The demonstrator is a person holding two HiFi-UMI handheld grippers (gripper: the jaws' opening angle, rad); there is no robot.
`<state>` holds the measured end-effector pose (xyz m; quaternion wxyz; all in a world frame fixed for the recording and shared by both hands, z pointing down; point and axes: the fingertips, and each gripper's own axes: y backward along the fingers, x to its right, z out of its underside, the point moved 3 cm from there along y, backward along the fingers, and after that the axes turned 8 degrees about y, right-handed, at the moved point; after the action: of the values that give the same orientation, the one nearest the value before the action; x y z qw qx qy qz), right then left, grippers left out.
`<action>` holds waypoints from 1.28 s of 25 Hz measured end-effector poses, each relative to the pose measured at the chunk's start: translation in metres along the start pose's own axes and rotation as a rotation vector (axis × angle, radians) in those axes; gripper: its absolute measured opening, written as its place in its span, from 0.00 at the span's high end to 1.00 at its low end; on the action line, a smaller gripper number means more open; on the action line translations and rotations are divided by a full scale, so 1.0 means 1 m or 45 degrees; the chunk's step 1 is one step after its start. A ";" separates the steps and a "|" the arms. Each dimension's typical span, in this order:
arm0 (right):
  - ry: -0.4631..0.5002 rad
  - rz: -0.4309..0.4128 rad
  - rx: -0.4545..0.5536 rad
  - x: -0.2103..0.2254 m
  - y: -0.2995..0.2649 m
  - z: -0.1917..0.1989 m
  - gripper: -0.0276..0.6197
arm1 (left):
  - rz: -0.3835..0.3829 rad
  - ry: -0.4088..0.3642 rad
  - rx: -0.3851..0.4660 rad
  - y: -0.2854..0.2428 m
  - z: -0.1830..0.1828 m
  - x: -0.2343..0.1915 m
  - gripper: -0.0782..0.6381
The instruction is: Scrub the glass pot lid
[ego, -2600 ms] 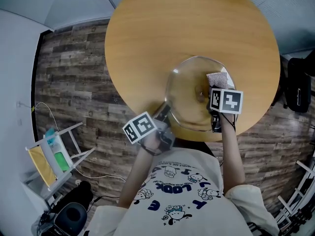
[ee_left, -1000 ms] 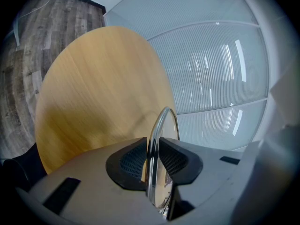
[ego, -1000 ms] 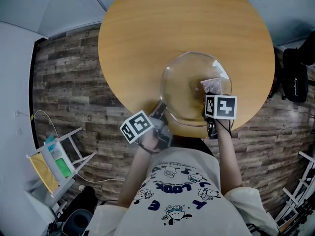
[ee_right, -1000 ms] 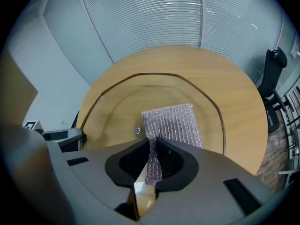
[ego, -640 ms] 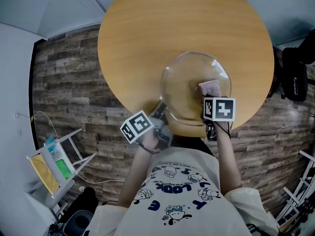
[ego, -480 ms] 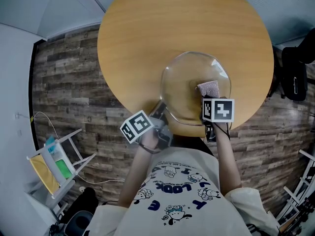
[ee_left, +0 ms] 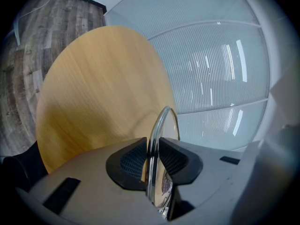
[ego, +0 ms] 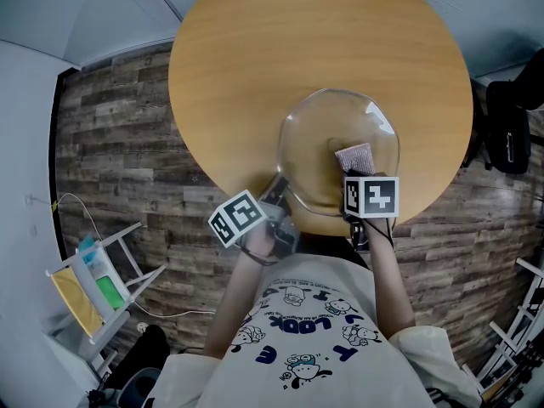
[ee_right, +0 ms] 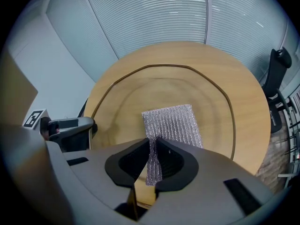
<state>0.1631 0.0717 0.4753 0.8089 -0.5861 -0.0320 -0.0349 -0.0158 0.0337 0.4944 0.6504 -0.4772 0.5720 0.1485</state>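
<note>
One shift: right gripper (ee_right: 152, 145) pulled scrub cloth (ee_right: 172, 123) back across lid (ego: 310, 143).

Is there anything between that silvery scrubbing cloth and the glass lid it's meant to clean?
Nothing visible. The right tool grips the silvery scrubbing cloth, which appears to lie directly on the glass pot lid. The left tool clamps the lid's rim at the near edge, away from the cloth.

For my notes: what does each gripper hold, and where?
Left gripper: glass pot lid, by its rim. Right gripper: silver scrubbing cloth, by one end.
</note>
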 end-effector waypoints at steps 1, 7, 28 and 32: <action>0.003 -0.001 -0.002 -0.001 0.000 0.000 0.86 | -0.001 0.000 -0.001 0.000 0.000 0.000 0.78; 0.004 -0.046 -0.009 -0.013 -0.002 0.001 0.86 | -0.004 -0.002 -0.003 0.000 -0.001 -0.001 0.78; 0.051 -0.153 -0.015 -0.048 -0.007 -0.004 0.86 | -0.012 0.012 0.006 0.001 -0.001 -0.001 0.78; 0.067 -0.170 -0.015 -0.055 -0.008 -0.003 0.86 | -0.012 0.013 0.008 0.002 0.000 -0.003 0.78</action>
<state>0.1074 0.0668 0.4771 0.8020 -0.5861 -0.0496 -0.1041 -0.0182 0.0351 0.4964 0.6498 -0.4784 0.5736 0.1413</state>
